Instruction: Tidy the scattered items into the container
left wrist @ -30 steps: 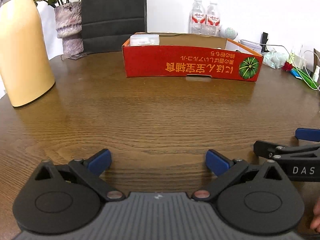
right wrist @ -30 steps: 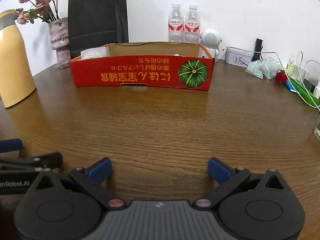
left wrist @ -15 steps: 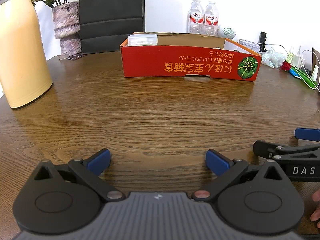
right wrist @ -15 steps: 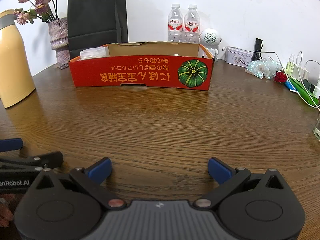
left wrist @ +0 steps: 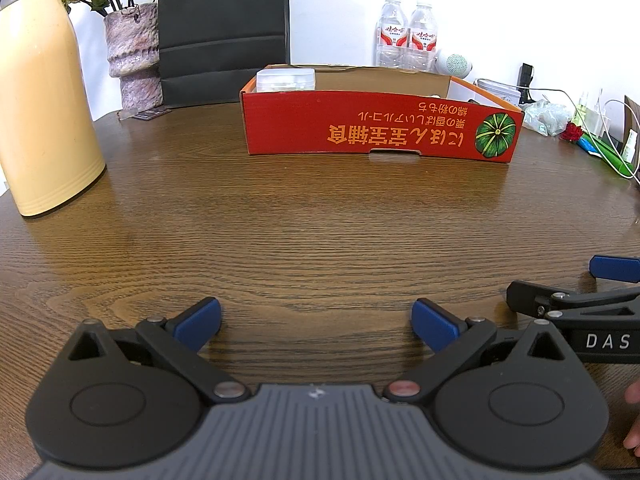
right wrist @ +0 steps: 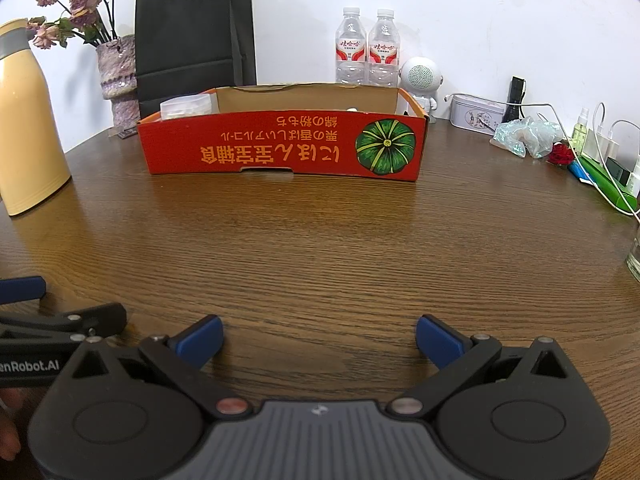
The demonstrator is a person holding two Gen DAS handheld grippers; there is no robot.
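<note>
Both the left gripper (left wrist: 316, 320) and right gripper (right wrist: 319, 334) had fingers spread wide, empty; the tabletop (right wrist: 320, 240) before the red box (right wrist: 280, 146) was bare, so tidying seemed probably finished.

Left gripper (left wrist: 316, 322) low over the wooden surface, jaws spread wide, blue fingertips (left wrist: 198, 320) well apart with nothing between them. Right gripper (right wrist: 319, 338) level beside it in the same pose, jaws likewise wide, blue pads (right wrist: 438, 338) angled inward, nothing between them. Seen from the left wrist, right gripper's near arm and one blue tip just to the right of the left fingers; from the right wrist, left gripper's arm and blue tip just to the left of the right fingers. Both pointed forward, roughly parallel. Edge of a hand (left wrist: 632, 416) at the far right behind the left gripper's body; a blurred fingertip at the lower left in the right wrist view.
</note>
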